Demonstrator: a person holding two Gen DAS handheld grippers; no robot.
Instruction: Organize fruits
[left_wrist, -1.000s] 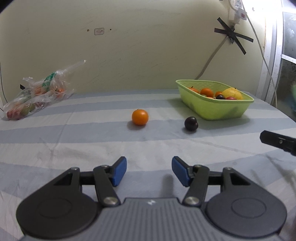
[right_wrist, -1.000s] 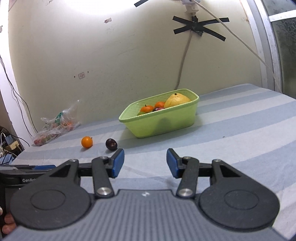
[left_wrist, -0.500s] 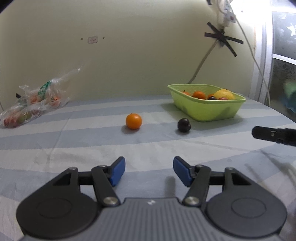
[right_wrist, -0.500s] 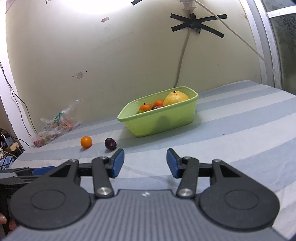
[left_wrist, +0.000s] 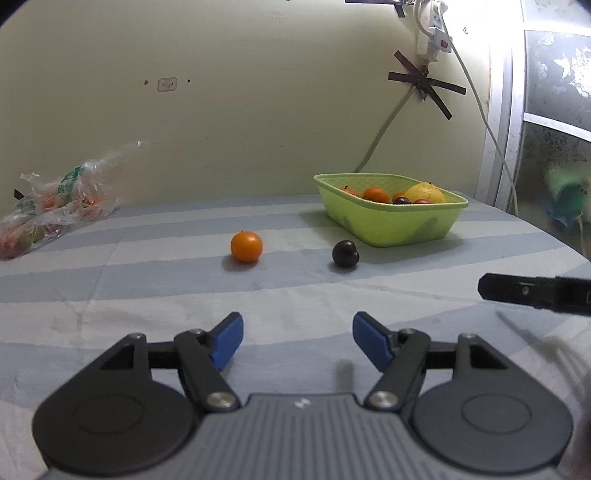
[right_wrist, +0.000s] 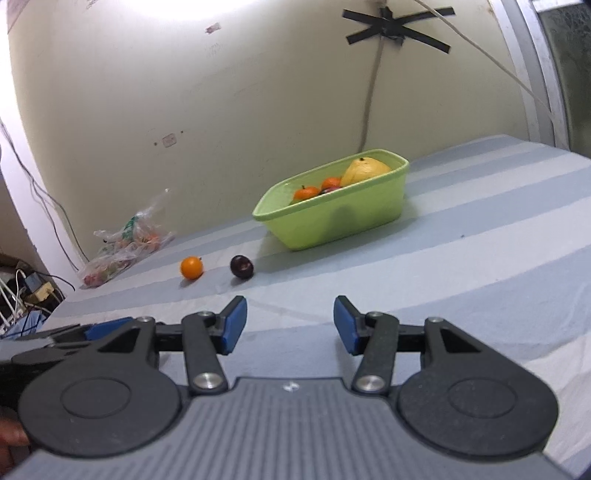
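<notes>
An orange fruit and a dark plum lie loose on the striped cloth. Behind them to the right stands a green basket holding several oranges, dark fruits and a large yellow fruit. My left gripper hovers short of the two loose fruits; its jaws are opening and nothing is between them. My right gripper is open and empty, also well short of the fruits. The right gripper's finger shows at the right edge of the left wrist view.
A clear plastic bag with more fruit lies at the far left by the wall. A cable taped to the wall hangs down behind the basket. Cables and plugs sit beyond the bed's left edge.
The left gripper's jaws have spread wider. The left view has tilted up a little, showing more wall. The right gripper has barely moved.
</notes>
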